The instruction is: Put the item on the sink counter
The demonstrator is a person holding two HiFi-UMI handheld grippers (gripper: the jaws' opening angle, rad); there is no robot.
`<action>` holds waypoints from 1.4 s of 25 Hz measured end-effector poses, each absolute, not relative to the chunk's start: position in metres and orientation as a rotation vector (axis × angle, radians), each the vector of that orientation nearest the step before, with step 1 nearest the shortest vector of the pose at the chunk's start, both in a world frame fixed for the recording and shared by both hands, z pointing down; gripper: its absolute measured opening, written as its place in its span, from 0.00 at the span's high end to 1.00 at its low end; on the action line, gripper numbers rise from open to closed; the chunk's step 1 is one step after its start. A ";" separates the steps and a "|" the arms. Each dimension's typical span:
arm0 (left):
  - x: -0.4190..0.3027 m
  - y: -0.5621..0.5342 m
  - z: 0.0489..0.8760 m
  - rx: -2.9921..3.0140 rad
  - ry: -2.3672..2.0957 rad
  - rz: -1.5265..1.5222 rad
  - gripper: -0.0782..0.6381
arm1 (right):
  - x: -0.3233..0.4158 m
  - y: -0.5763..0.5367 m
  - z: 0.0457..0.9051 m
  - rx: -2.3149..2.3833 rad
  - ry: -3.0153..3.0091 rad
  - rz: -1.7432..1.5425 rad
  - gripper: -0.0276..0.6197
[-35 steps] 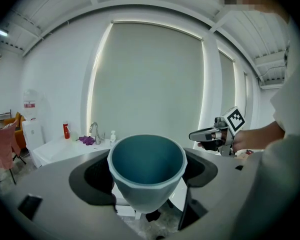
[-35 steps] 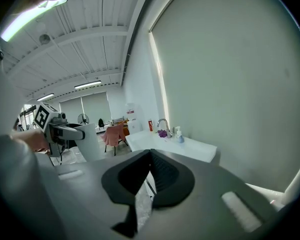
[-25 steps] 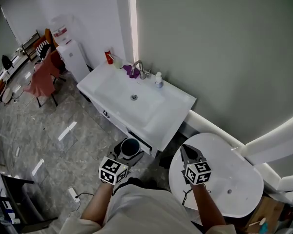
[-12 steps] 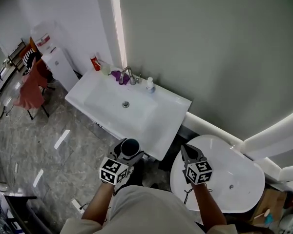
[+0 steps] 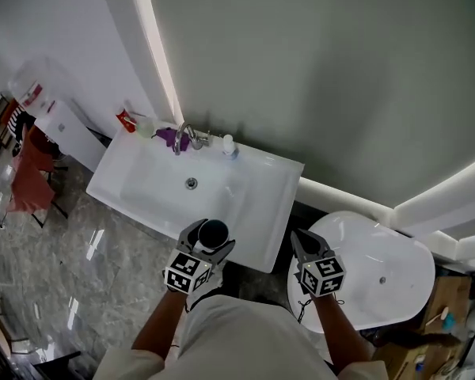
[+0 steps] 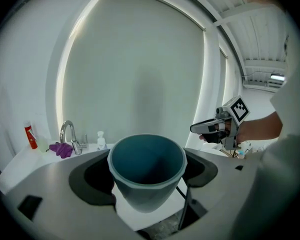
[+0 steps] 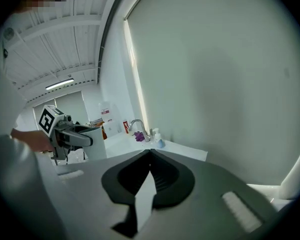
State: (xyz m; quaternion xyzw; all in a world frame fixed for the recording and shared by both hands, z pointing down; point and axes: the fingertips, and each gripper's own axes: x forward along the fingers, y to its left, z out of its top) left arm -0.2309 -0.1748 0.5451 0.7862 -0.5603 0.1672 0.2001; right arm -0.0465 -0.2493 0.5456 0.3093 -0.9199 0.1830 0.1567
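Observation:
A blue-grey cup stands upright between the jaws of my left gripper, which is shut on it. In the head view the cup hangs over the front edge of the white sink counter. The right gripper view shows the cup from the side, pale and held level. My right gripper is shut with nothing in it, over the gap between the counter and a white bathtub.
The basin has a drain and a chrome faucet at the back. A purple cloth, a small white pump bottle and a red tube stand along the wall. Grey marble floor lies at the left.
The view has moved closer to the sink. The cup in my left gripper, which was over the floor, is now over the counter's front edge. My right gripper kept its place beside it.

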 end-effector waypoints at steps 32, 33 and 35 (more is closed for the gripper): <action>-0.239 -0.455 0.709 2.474 -1.279 0.626 0.35 | -0.089 -0.331 0.658 1.197 -2.327 0.770 0.94; -0.238 -0.462 0.715 2.471 -1.291 0.629 0.35 | -0.090 -0.333 0.661 1.196 -2.326 0.775 0.94; -0.238 -0.472 0.726 2.462 -1.313 0.637 0.35 | -0.091 -0.335 0.667 1.190 -2.322 0.786 0.94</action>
